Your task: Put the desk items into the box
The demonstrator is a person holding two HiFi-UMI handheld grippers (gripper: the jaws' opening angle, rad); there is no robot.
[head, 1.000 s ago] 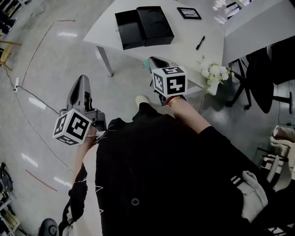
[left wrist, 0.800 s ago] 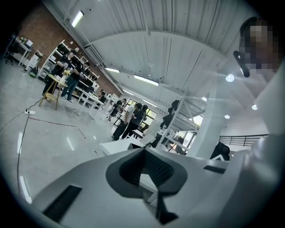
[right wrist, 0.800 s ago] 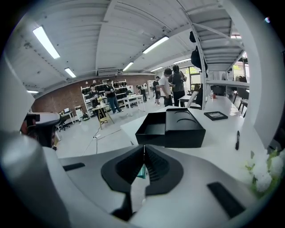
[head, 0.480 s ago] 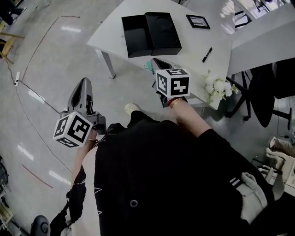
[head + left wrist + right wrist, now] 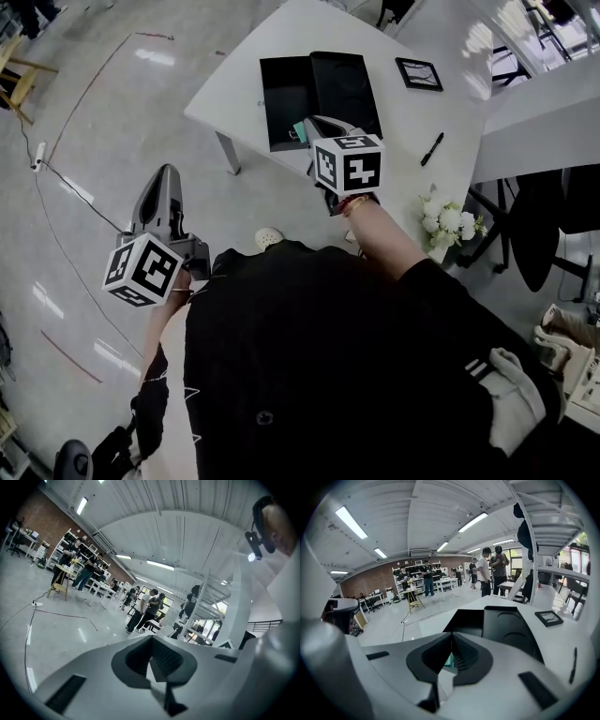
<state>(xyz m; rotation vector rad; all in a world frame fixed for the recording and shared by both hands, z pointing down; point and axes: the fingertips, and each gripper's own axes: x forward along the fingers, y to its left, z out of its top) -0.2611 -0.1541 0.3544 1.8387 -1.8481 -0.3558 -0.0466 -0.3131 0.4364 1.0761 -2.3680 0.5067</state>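
An open black box [image 5: 319, 86] lies on the white desk [image 5: 242, 77], both halves side by side; it also shows ahead as the box [image 5: 506, 626]. A black picture frame [image 5: 419, 73] and a black pen [image 5: 432, 148] lie further right on the desk. My right gripper [image 5: 315, 123] hangs over the desk's near edge just in front of the box, jaws shut [image 5: 451, 637]. A small teal bit [image 5: 298, 131] shows beside its tip; I cannot tell what it is. My left gripper [image 5: 166, 174] is over the floor left of the desk, jaws shut [image 5: 151, 640], holding nothing.
A vase of white flowers [image 5: 444, 225] stands at the desk's right corner. A black office chair [image 5: 539, 220] sits right of it. A cable [image 5: 70, 192] runs across the floor at left. People stand at tables [image 5: 145, 609] far off.
Both grippers have moved forward toward the desk. The right gripper's tip now overlaps the desk edge beside the box; the left is still over the floor. Jaws unchanged.
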